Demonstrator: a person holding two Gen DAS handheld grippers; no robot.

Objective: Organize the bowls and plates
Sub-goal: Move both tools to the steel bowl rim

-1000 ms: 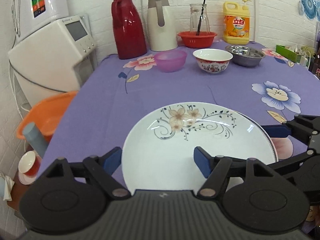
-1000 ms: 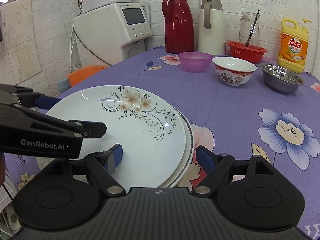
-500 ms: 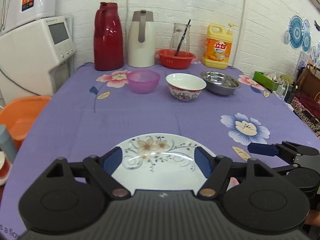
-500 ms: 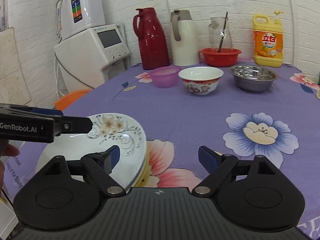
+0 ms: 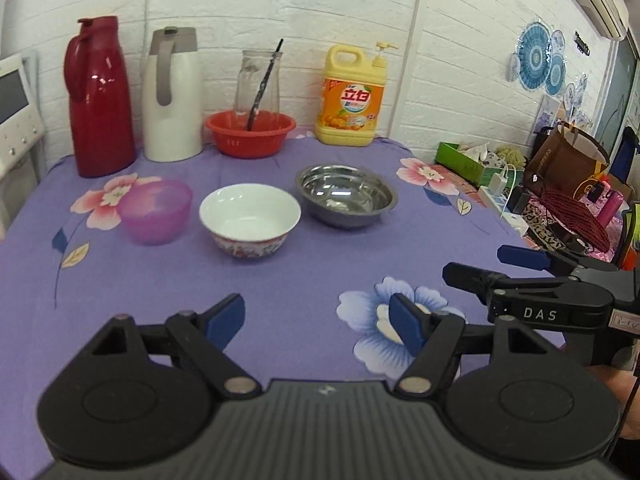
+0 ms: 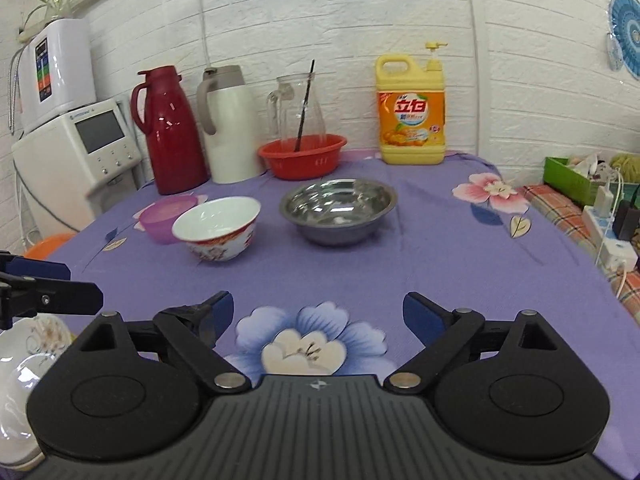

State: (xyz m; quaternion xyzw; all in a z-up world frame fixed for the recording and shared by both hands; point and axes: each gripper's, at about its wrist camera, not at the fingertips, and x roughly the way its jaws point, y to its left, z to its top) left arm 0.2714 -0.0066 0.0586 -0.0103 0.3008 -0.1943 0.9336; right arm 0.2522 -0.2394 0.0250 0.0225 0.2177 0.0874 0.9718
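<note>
Three bowls stand in a row on the purple floral cloth: a pink plastic bowl, a white china bowl with a red pattern and a steel bowl. My left gripper hangs open above the cloth, short of the china bowl, with nothing between its fingers. My right gripper is open too, over a blue printed flower, facing the steel bowl and the china bowl. The stacked floral plates lie at the lower left of the right wrist view, under the left gripper's finger.
Along the back wall stand a red flask, a white jug, a red basket holding a glass pitcher, and a yellow detergent bottle. A white appliance is at the left. Clutter and bags lie beyond the table's right edge.
Both grippers have lifted off the stacked plates and swung right toward the bowls. The plate has left the left wrist view and sits at the right wrist view's lower left edge.
</note>
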